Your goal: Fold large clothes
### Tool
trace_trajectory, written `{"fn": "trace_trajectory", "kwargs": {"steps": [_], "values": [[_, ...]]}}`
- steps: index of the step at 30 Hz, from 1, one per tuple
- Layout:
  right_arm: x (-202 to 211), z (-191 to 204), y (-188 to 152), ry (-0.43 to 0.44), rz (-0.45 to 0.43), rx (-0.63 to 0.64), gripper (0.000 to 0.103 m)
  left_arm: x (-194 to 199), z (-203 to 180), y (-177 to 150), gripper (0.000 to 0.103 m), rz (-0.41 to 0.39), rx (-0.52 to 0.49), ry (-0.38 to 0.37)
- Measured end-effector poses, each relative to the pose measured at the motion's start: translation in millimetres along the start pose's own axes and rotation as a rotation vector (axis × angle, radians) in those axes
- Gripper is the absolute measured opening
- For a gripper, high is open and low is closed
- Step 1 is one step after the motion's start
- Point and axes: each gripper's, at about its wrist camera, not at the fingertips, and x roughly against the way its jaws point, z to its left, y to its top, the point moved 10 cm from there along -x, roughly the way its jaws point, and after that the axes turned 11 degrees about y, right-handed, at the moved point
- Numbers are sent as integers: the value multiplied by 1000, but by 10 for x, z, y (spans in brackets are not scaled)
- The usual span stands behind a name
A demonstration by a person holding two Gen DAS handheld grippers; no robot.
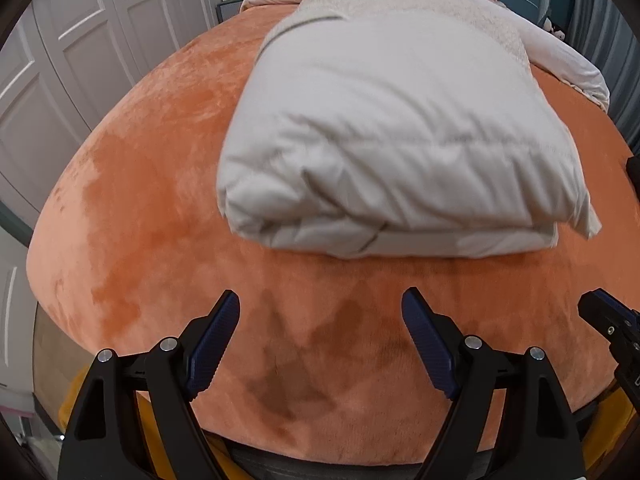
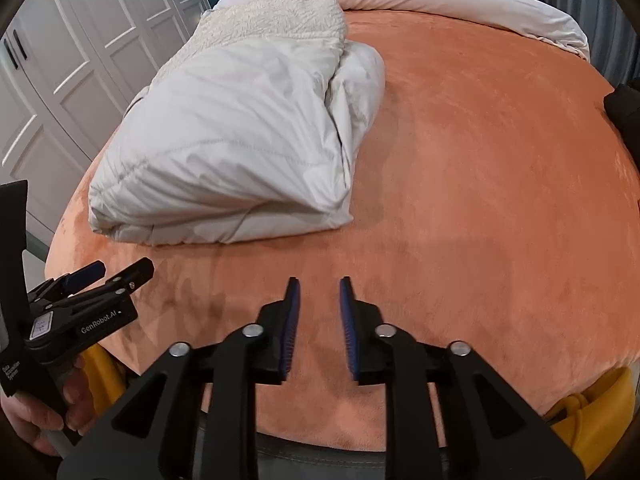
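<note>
The white padded garment lies as a thick, squared bundle on the orange bedspread, filling the upper centre of the left wrist frame and the upper left of the right wrist frame; its layers stack flat, so the folding looks finished or nearly so. A textured cream blanket sits just behind it, touching its far edge. The left gripper hovers at the bottom of its frame over bare bedspread, jaws wide apart and holding nothing. The right gripper, bottom centre of its frame, has its jaws parted by a narrow gap, also empty. Both sit back from the bundle, likely because no edge currently needs pulling
</note>
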Motion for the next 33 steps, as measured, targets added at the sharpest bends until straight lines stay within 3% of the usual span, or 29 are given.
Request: {"fn": "trace_trajectory", "kwargs": {"steps": [8, 15, 26, 33], "values": [[-117, 55, -132, -32, -28, 34, 47, -109, -85, -291, 81, 27, 26, -12], [-256, 66, -343, -56, -12, 49, 56, -87, -100, -414, 82, -45, 34, 18], [-367, 153, -442, -101, -26, 109, 71, -63, -151, -495, 88, -87, 51, 46], [-388, 215, -493, -121, -37, 110, 73, -27, -174, -524, 88, -103, 54, 59]]}}
